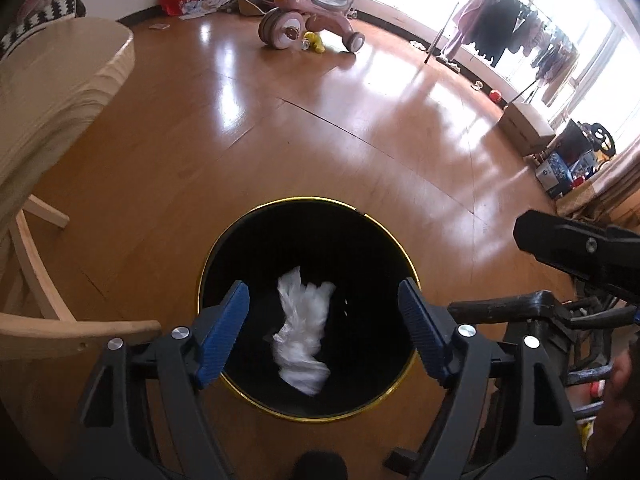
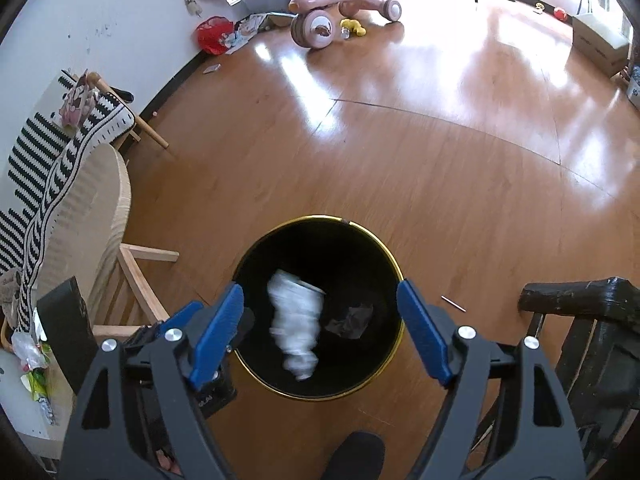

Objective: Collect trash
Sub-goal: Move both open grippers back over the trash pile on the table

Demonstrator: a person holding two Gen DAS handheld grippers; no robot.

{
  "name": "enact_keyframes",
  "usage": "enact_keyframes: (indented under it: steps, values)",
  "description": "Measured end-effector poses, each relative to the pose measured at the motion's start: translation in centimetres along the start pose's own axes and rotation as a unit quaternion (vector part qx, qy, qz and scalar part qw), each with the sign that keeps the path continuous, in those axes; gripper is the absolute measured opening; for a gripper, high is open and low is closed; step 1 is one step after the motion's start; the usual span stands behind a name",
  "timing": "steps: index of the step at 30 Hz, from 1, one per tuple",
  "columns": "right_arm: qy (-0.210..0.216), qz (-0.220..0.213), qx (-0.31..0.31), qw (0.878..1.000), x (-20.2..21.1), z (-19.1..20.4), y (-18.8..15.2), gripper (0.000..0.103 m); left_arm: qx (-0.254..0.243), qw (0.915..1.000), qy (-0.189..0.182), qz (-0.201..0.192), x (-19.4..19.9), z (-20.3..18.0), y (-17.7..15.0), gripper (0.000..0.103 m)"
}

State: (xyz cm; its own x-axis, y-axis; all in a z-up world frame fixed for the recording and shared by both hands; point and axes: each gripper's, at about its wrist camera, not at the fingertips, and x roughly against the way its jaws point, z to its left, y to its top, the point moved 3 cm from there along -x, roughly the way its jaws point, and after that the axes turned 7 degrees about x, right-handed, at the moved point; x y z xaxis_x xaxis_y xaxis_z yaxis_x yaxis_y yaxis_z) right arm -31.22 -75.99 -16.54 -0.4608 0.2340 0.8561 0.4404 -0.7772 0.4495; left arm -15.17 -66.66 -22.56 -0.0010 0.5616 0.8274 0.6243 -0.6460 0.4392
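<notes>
A round black trash bin with a gold rim stands on the wooden floor right below both grippers. A crumpled white plastic bag appears blurred inside the bin's mouth, free of both grippers. A dark crumpled scrap lies in the bin. My left gripper is open and empty above the bin. My right gripper is open and empty above the bin. The right gripper's black body shows at the right of the left wrist view.
A light wooden chair stands to the left of the bin, with a black-and-white striped cloth beside it. A dark chair stands to the right. A pink tricycle and a red bag are far across the floor.
</notes>
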Motion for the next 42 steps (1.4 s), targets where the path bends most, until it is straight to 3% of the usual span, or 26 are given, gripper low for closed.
enact_keyframes:
  steps: [6, 9, 14, 18, 25, 29, 32, 42]
  values:
    - [0.010, -0.026, 0.027, 0.999, 1.9, 4.6, 1.0, 0.081, 0.019, 0.9995, 0.005, -0.025, 6.3, 2.3, -0.3, 0.086]
    - [0.021, -0.037, 0.059, 0.997, 2.9, 9.2, 1.1, 0.083, 0.030, 0.9985, 0.020, -0.041, 11.4, 4.7, -0.7, 0.088]
    - [0.071, -0.055, 0.130, 0.987, 5.2, 20.1, -0.1, 0.084, 0.030, 0.9935, 0.054, -0.095, 22.4, 9.9, -2.6, 0.092]
    - [0.116, -0.054, 0.206, 0.970, 6.1, 29.5, -2.7, 0.086, 0.075, 0.9821, 0.099, -0.141, 30.7, 17.3, -5.6, 0.093]
    - [0.155, -0.033, 0.308, 0.938, 5.3, 42.6, -8.1, 0.086, 0.170, 0.9437, 0.211, -0.189, 40.9, 30.9, -11.8, 0.093]
    - [0.162, -0.020, 0.329, 0.930, 4.2, 46.9, -9.7, 0.086, 0.219, 0.9255, 0.243, -0.191, 44.3, 36.9, -15.0, 0.093]
    - [0.160, -0.010, 0.336, 0.928, 3.1, 48.6, -9.7, 0.086, 0.230, 0.9200, 0.256, -0.187, 45.0, 39.2, -16.8, 0.093]
    - [0.105, 0.023, 0.389, 0.915, -2.2, 51.9, -11.3, 0.086, 0.222, 0.9249, 0.275, -0.140, 41.6, 45.3, -18.5, 0.093]
